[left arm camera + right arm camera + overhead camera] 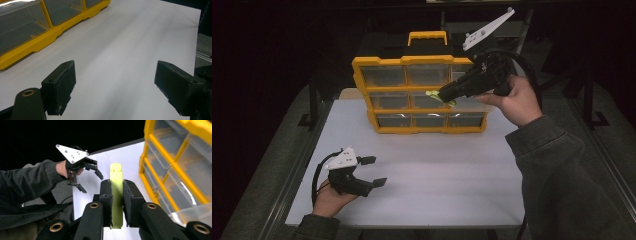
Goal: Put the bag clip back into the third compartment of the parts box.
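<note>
Materials and finishes, tabletop set

Yellow glossy plastic drawer cabinet (420,62) carried clear, shiny plastic drawer fronts (18,23); flat white table top (120,50) looked smooth and matt. Lime-green smooth plastic strip (116,192) sat between the right gripper's (116,202) matt black, rough-edged pads (105,202). Left gripper's (115,87) pads (62,87) looked scuffed, brass-coloured metal rivet (28,93) beside them.
</note>
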{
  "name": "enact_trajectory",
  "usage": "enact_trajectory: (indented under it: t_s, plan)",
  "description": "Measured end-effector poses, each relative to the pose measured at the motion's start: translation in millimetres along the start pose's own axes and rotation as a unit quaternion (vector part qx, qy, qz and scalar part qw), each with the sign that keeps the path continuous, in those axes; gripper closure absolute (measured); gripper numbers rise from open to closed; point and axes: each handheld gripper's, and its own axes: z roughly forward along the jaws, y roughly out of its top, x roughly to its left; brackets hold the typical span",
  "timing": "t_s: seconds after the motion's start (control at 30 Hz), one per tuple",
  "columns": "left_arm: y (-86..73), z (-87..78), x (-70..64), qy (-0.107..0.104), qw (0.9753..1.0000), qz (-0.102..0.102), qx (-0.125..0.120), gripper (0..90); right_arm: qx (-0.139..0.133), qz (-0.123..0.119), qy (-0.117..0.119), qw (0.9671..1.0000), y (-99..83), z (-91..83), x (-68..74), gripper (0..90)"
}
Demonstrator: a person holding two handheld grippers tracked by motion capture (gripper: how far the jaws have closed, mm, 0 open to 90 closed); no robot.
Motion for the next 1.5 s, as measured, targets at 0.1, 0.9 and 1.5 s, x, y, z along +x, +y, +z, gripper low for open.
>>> enact_trajectory:
  t_s: [0.1,0.9,1.5]
  plan:
    - [0.0,0.0,-0.2,0.0,1.0,-0.001,0.0,17.2,0.0,-0.003,-0.011,0.9999,4.1,-6.1,-0.2,77.1]
    - [0.1,0.2,-0.3,-0.001,1.0,-0.004,-0.004,17.2,0.002,0.032,-0.072,0.9969,17.9,-46.2,-25.7,77.1]
    - [-0.1,1.1,0.0,-0.002,1.0,-0.005,-0.003,17.2,0.018,0.056,-0.108,0.9924,0.0,-54.4,-48.8,77.0]
